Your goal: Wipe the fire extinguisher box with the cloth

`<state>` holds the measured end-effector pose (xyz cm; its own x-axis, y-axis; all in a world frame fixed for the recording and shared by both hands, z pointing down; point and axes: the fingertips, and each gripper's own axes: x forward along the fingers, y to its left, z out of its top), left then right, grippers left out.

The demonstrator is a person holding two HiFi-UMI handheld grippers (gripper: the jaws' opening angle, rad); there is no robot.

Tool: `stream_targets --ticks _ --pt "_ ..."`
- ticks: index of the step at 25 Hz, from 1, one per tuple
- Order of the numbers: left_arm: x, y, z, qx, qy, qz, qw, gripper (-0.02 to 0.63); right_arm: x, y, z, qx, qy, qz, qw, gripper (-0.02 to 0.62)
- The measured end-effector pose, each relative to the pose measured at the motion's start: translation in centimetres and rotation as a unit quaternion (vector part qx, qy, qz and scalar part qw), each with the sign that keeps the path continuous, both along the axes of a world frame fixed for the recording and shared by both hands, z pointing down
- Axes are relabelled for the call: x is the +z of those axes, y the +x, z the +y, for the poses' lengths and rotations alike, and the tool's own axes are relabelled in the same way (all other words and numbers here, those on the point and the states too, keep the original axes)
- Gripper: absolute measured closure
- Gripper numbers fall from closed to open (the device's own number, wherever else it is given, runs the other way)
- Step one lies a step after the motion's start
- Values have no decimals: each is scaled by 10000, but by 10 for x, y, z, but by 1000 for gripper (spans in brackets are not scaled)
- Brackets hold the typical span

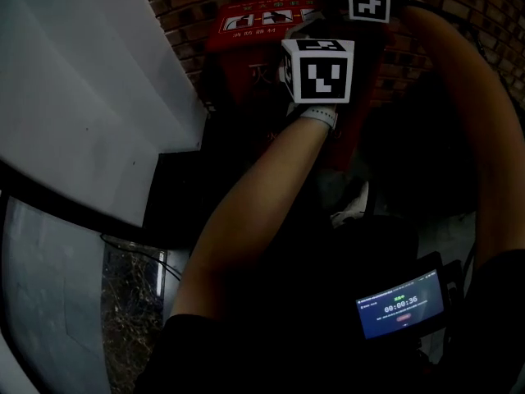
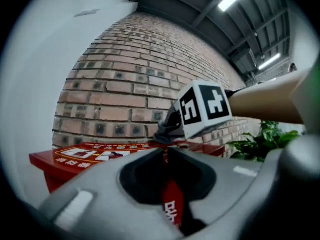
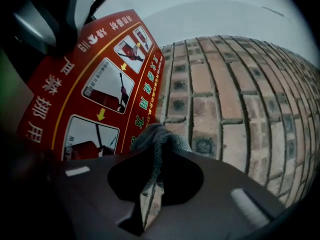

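Grey cloth (image 3: 157, 134) pinched in right gripper (image 3: 159, 151) jaws; resting on box (image 3: 90, 84) top.

Right gripper (image 3: 150, 189) pinches grey cloth (image 3: 157, 149); red box (image 3: 95, 84) beside.

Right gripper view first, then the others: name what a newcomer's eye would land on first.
The red fire extinguisher box, covered in picture instructions, fills the left of the right gripper view, against a brick wall. The right gripper pinches a grey cloth by the box's edge. In the dim head view, black-and-white marker cubes stand out.
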<state>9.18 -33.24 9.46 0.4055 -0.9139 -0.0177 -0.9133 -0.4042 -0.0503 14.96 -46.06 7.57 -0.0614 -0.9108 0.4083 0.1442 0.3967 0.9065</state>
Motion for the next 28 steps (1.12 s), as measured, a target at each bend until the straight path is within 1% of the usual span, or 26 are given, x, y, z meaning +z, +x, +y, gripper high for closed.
stream_targets --ticks 3,5,6,9,15,21,25,28 --pt "2 0 -1 -15 45 28 10000 586 21 2 -14 57 -148 138 9998 569" --pt "1 -2 -2 -7 50 31 10000 589 27 2 -20 47 -157 218 9996 571" --pt "0 -3 -2 -10 69 12 10000 600 26 1 -20 16 -148 201 9997 571" --pt "-1 -4 -4 -29 123 -27 9999 604 27 -3 -14 -116 -236 33 9996 571" --pt "1 -4 -4 -21 127 -48 9999 606 33 -5 14 -319 -331 -154 9988 571" --pt "1 -6 -4 -66 120 -53 9999 606 35 -14 53 -606 -565 -70 9965 571" --pt "1 -5 -3 -39 118 -45 9999 607 37 -17 80 -734 -837 -13 9938 571" --pt "-1 1 4 119 25 41 9999 607 39 -19 100 -823 -1062 18 9909 571"
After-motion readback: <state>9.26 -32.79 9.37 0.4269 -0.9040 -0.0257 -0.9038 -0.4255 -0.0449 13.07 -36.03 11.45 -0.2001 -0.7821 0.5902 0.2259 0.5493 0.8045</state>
